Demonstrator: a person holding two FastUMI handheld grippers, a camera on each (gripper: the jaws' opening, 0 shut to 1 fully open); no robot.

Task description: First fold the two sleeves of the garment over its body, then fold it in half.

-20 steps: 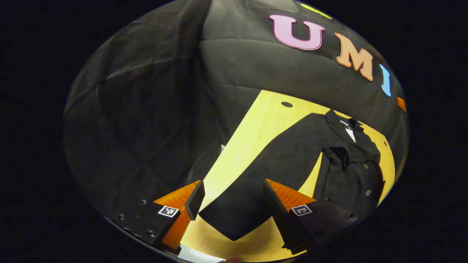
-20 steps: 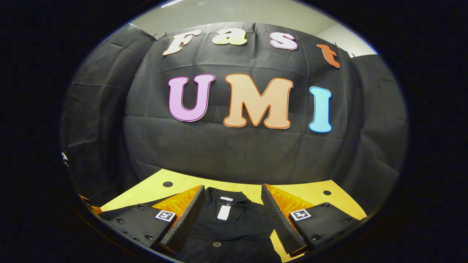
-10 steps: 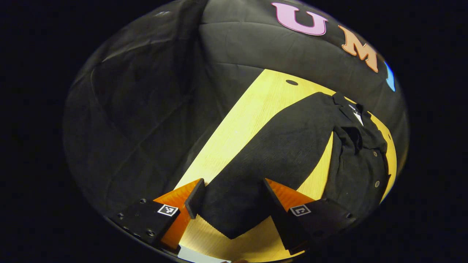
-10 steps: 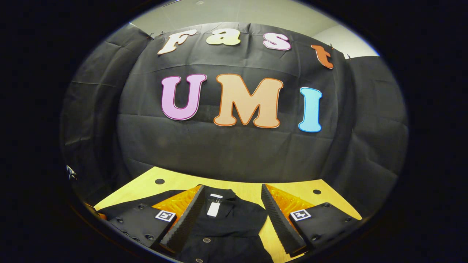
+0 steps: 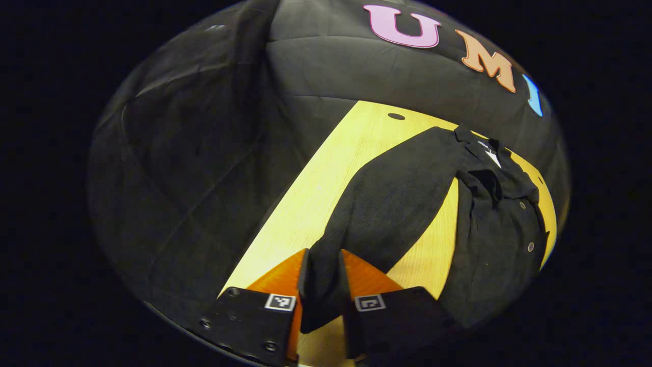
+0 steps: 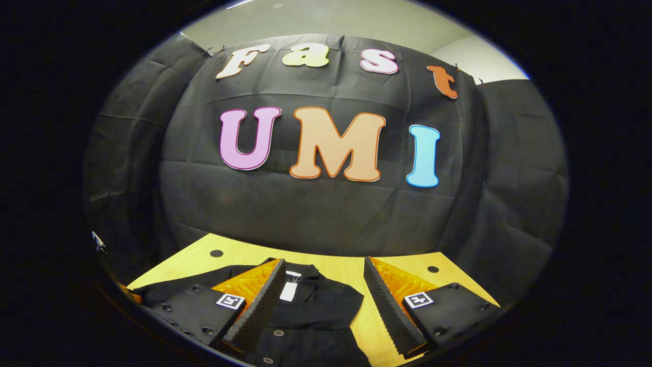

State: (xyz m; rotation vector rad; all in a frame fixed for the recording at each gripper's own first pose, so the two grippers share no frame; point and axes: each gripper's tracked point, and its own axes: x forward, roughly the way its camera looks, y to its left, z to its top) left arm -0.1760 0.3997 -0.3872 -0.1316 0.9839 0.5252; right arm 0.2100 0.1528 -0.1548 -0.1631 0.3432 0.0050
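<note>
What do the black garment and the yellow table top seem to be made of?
The black long-sleeved garment looks like a soft matte woven cloth, perhaps cotton: it creases, and its sleeve bunches between the left gripper jaws. The yellow table top looks like pale wood or wood-look laminate: fine straight grain lines and a smooth, low-sheen face.

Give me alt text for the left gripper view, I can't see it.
The left tongs are shut on the cuff end of a black shirt's long sleeve, which stretches across a yellow wooden table. The buttoned shirt body lies flat to the right.
</note>
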